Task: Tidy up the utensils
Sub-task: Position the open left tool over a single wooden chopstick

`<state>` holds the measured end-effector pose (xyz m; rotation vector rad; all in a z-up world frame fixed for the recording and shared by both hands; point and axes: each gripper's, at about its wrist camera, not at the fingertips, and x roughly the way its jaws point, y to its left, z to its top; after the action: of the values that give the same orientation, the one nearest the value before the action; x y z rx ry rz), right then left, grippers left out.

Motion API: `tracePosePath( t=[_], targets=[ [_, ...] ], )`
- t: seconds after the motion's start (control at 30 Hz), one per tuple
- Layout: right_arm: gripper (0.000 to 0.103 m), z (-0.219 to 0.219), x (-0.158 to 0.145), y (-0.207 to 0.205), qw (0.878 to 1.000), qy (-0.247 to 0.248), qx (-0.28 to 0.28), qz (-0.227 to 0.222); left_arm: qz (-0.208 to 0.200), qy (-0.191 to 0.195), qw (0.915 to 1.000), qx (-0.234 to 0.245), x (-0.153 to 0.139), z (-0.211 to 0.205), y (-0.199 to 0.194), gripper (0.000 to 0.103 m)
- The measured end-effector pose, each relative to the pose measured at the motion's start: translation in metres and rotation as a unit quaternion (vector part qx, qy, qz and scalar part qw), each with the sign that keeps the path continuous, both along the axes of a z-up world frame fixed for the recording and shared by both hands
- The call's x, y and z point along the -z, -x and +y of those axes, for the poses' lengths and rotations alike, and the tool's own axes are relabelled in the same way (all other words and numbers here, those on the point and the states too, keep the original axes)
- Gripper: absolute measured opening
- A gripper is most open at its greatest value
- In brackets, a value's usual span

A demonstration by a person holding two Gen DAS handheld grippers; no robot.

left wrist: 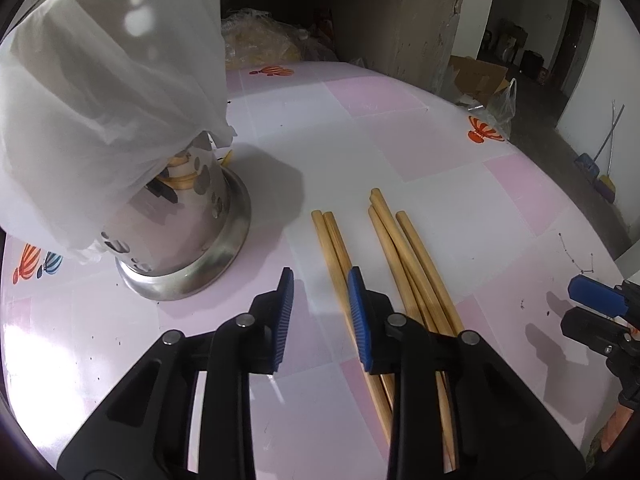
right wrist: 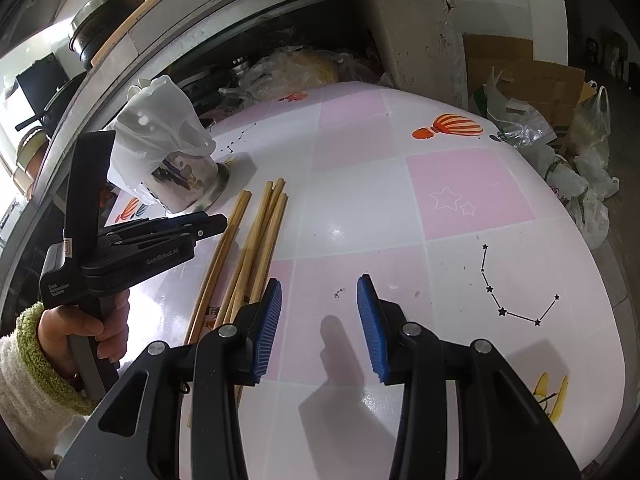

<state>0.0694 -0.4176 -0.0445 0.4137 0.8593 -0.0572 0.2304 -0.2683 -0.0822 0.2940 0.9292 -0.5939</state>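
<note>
Several bamboo chopsticks [left wrist: 404, 248] [right wrist: 256, 240] lie loose on the pink-and-white checked table [left wrist: 400, 140] [right wrist: 460, 200]. A perforated steel holder [left wrist: 192, 248] [right wrist: 188, 184] stands to their left, its top covered by a white plastic bag [left wrist: 100, 92]; some chopsticks show through its holes. My left gripper [left wrist: 322, 316] [right wrist: 220, 223] hangs low over the leftmost pair of chopsticks [left wrist: 332, 244], jaws narrowly apart, pads not pressing on anything; the pair runs under its right finger. My right gripper [right wrist: 320, 320] [left wrist: 600, 308] hovers open over bare table right of the chopsticks, nothing between its fingers.
A hand in a white fuzzy sleeve with a green cuff [right wrist: 36, 344] holds the left gripper. Beyond the table's far edge are plastic bags [right wrist: 576, 168], a cardboard box [left wrist: 476, 72] and a concrete pillar [left wrist: 424, 20]. A pot [right wrist: 104, 16] sits on a counter at upper left.
</note>
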Motion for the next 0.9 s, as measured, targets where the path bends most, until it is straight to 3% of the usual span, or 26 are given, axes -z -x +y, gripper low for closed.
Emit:
tracePosePath(
  t=[0.33,0.67,0.9],
  targets=[
    [0.039,0.001,0.001,-0.001,1.0,-0.001,-0.002,0.0,-0.003,-0.025,0.9997,-0.008,0.007,0.002,-0.001,0.02],
    [0.039,0.0,-0.001,0.0,1.0,-0.002,0.0,-0.001,-0.011,0.009,0.9999,-0.006,-0.009,0.01,0.005,0.02],
    [0.039,-0.001,0.0,0.001,1.0,-0.003,0.0,-0.001,-0.015,-0.014,0.9998,0.002,0.0,0.001,0.007,0.02]
  ],
)
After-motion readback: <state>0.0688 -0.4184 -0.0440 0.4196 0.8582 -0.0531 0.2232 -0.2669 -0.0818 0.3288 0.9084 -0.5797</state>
